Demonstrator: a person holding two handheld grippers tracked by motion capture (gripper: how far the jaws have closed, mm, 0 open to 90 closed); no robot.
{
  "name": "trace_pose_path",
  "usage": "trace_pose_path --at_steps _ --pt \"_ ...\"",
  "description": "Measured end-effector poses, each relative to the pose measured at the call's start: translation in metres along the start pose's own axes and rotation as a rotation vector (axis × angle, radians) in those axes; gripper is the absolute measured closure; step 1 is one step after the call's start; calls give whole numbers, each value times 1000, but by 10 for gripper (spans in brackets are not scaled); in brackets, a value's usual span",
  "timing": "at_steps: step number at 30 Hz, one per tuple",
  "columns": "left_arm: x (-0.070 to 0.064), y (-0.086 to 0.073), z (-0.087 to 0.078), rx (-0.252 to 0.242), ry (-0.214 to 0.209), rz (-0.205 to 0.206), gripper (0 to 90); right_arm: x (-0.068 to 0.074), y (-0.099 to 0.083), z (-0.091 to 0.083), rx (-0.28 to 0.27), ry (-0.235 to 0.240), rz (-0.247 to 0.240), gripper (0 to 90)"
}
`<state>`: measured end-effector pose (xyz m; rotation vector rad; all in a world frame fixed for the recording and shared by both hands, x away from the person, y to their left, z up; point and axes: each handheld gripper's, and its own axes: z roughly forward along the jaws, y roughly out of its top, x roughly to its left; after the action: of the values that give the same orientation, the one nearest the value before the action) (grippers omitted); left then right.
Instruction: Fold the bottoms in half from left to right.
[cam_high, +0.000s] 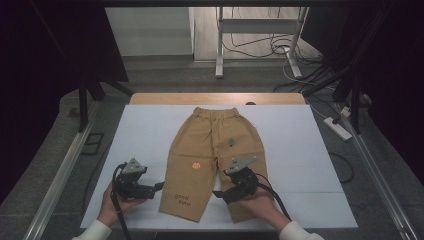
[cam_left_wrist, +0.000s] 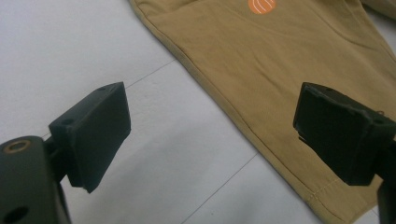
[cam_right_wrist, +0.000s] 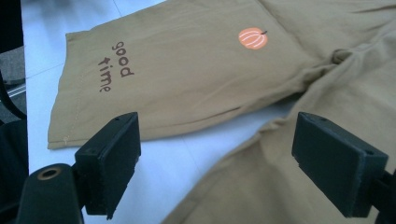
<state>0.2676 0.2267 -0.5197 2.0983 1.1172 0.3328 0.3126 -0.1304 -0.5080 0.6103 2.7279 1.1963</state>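
trousers (cam_high: 212, 150) flat on white table (cam_high: 300, 145), unfolded | left gripper (cam_high: 159, 186) jaws wide at outer hem | right gripper (cam_high: 216, 194) jaws wide over other leg | nothing gripped yet

Right trouser hem (cam_high: 240, 214) under hand (cam_high: 260, 200)

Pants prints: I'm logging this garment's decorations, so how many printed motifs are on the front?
3: an orange pumpkin mid left leg, a green motif on the right thigh, and "good time" lettering near the left hem. The right gripper may hide more.
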Motion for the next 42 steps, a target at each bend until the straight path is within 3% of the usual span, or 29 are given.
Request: trace_pose_path --at_steps 42 --pt "3 0 1 -1 -3 -4 113 43 31 54 45 93 -89 159"
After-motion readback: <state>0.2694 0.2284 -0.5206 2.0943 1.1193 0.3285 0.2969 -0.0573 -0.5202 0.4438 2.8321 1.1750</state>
